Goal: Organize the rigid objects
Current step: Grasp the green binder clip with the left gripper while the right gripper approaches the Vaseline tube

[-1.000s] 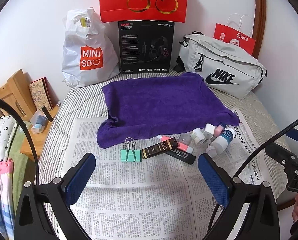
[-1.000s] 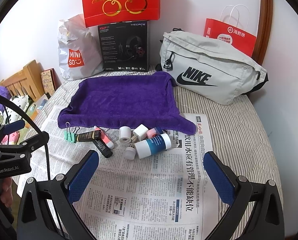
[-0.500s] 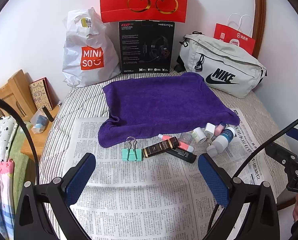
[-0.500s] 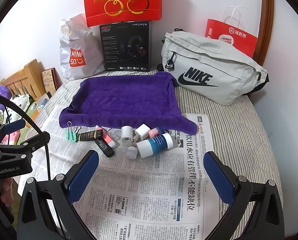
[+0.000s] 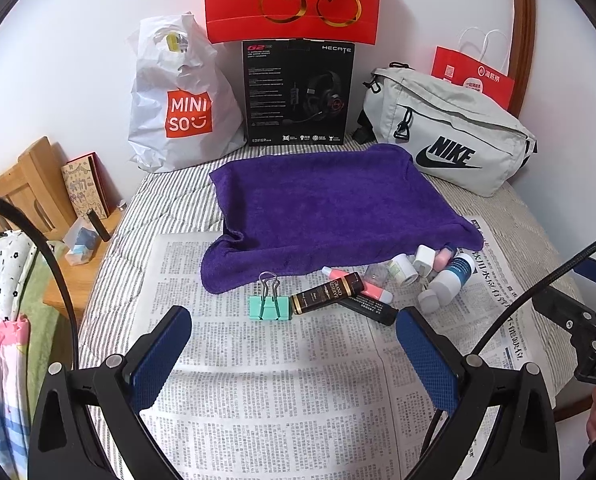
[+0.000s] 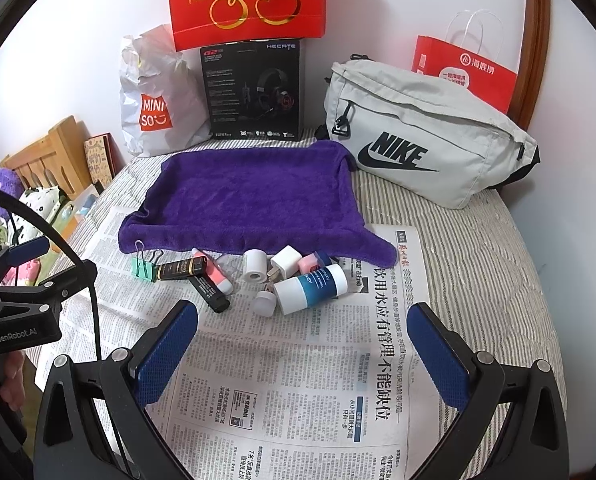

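Nearest, both claws hang wide and empty over the newspaper (image 6: 282, 392) spread on the bed: the left claw (image 5: 294, 348) faces the left end of the clutter, the right claw (image 6: 301, 344) the right end, and neither touches anything. Just beyond them the task's things lie in a loose row on the paper along the near edge of the towel (image 5: 329, 204). From the left: a green clip (image 5: 268, 306), touching a dark tube (image 5: 326, 294) that lies across a pink stick (image 5: 371, 290) and a black stick (image 5: 371, 309). To the right come a white roll (image 6: 255, 266), a white plug (image 6: 285, 261), a small cap (image 6: 266, 303) and a blue-banded bottle (image 6: 311, 285) on its side, with a pink item (image 6: 308, 261) partly hidden behind it at the towel's edge. The towel is bare and flat, so it looks like the place meant for sorting, though that is a guess. Beyond it, against the wall, stand a white bag (image 5: 178, 104), a headset box (image 5: 298, 92) and a grey pouch (image 5: 449, 136). Nothing seems sorted yet; the step in hand looks like choosing a first pick. The next move would call for lowering one claw over an end piece, the clip or the bottle, with the jaws astride its narrow side. The bottle may roll when nudged, and the crossed sticks would shift together.
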A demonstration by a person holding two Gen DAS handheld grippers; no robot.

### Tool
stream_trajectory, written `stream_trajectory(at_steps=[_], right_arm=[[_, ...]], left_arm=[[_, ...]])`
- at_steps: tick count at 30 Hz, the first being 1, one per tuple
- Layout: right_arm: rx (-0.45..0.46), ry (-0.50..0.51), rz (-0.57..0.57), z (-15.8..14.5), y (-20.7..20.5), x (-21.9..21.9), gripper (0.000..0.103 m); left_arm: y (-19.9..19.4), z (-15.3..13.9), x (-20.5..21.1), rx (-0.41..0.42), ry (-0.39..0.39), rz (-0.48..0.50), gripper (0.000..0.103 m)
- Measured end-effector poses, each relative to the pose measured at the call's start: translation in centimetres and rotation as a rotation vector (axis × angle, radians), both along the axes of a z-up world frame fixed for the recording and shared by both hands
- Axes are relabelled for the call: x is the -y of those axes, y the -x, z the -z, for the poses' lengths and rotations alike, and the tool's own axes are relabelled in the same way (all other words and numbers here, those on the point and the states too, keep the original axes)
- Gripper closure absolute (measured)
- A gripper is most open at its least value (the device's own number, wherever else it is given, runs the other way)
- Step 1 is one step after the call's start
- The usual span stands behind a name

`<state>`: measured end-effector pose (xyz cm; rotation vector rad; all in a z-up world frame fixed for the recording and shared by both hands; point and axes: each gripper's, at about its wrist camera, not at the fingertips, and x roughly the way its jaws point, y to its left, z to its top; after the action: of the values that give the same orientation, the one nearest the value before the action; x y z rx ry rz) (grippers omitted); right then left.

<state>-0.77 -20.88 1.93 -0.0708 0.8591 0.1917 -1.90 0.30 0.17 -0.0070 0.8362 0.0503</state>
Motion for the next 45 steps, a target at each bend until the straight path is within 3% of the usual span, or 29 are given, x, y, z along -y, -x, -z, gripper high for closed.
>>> stream_trajectory(at_steps=[6,9,19,25,29,35,41,45], right_arm=[[-0.017,-0.009,-0.008,0.8,-0.7,0.1,0.0],[-0.032,-0.025,-0.009,1.7,-1.2,0.3,0.0],[-0.077,-0.001,-0.011,4.1,-2.3,0.3,0.0],[-0.117,0.022,-0.007,5.7,-3.2,0.2,0.0],[-0.144,0.032,-0.003,6.7,-3.8,0.2,0.0],[-0.167,0.061,-0.003,7.6,-4.4,0.2,0.0],[-0.191,0.063,0.001,8.5,-5.1,0.3,0.0],[-0.202,0.061,0.014,9.2,-5.7,0.7,0.0]], left_arm=[[-0.5,0.7,-0.4,-0.015,0.043,0.026,0.0],[-1.1,1.6,-0.8,-0.027,0.027,0.015,0.0],[-4.4,7.5,-4.0,-0.146,0.002,-0.061,0.001],[-6.1,10.0,-5.1,-0.167,0.065,-0.039,0.001],[-7.0,11.0,-4.9,-0.174,0.043,-0.02,0.002],[-8.1,12.1,-4.8,-0.182,-0.032,-0.009,0.006],[-8.9,12.5,-5.0,-0.168,0.0,0.008,0.011],[-8.9,12.4,-4.9,-0.133,0.014,-0.006,0.028]])
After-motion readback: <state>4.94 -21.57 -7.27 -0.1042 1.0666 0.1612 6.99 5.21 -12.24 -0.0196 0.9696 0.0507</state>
